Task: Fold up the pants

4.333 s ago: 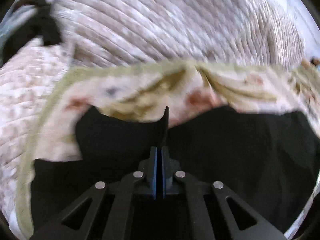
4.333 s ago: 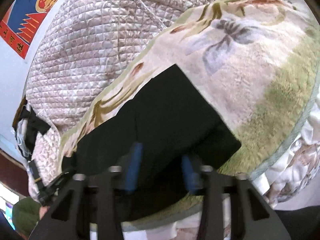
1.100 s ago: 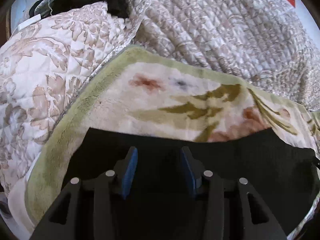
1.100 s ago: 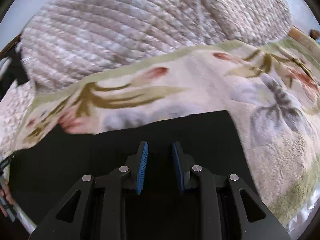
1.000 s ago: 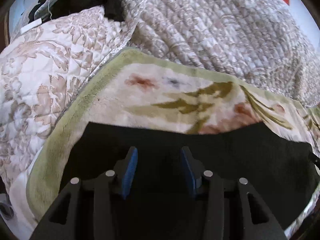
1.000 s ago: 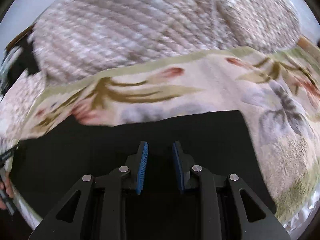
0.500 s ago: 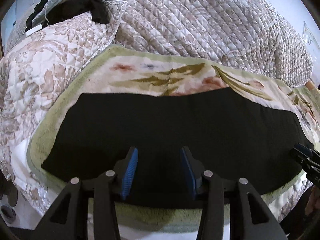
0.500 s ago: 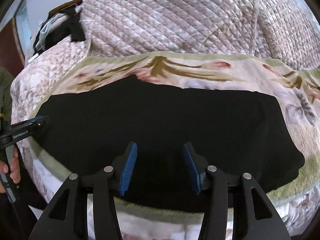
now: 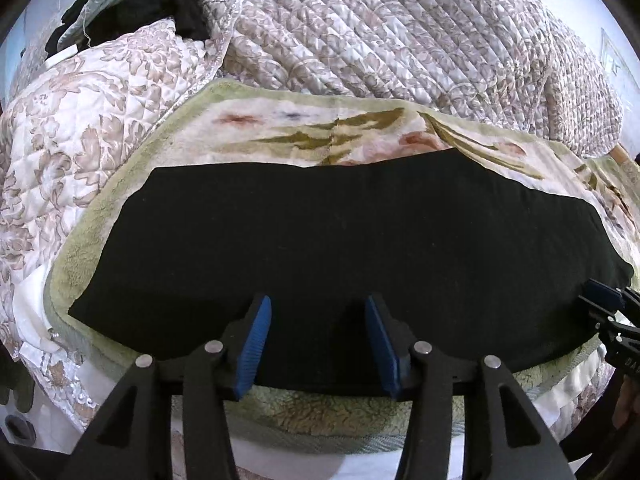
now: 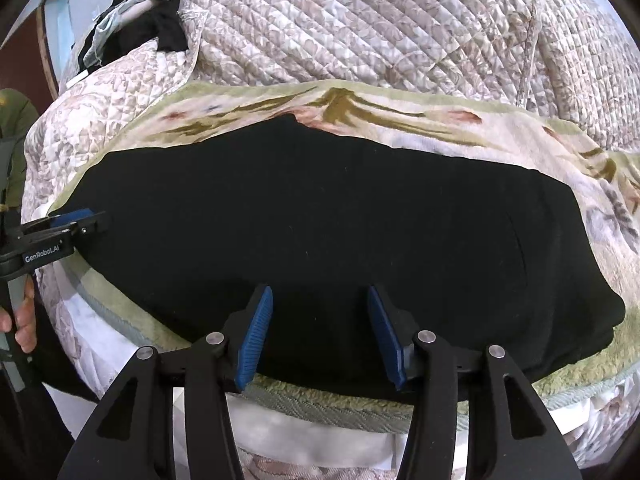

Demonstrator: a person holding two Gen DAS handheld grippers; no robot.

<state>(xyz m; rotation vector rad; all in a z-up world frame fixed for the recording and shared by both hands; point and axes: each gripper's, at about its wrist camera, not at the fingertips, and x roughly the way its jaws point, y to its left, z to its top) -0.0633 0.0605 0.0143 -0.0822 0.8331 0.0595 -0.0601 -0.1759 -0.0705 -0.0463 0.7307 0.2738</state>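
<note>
The black pants (image 9: 340, 232) lie flat as one long band, folded lengthwise, on a floral green-edged blanket (image 9: 280, 128). They also show in the right wrist view (image 10: 320, 220). My left gripper (image 9: 318, 312) is open and empty, above the near edge of the pants. My right gripper (image 10: 320, 302) is open and empty, also above the near edge. Each gripper shows in the other's view, the right one (image 9: 604, 300) by the pants' right end, the left one (image 10: 76, 218) by the left end.
A quilted beige bedspread (image 9: 400, 32) is heaped behind the blanket. Dark clothes (image 9: 160, 4) lie at the far left corner. The bed's front edge (image 9: 320, 440) runs below the grippers. A hand (image 10: 20, 320) holds the left gripper's handle.
The left gripper, shut on the pants 4.3 s ago, is now open. Both grippers have pulled back from the pants, so the whole band is in view. The right jaws have widened.
</note>
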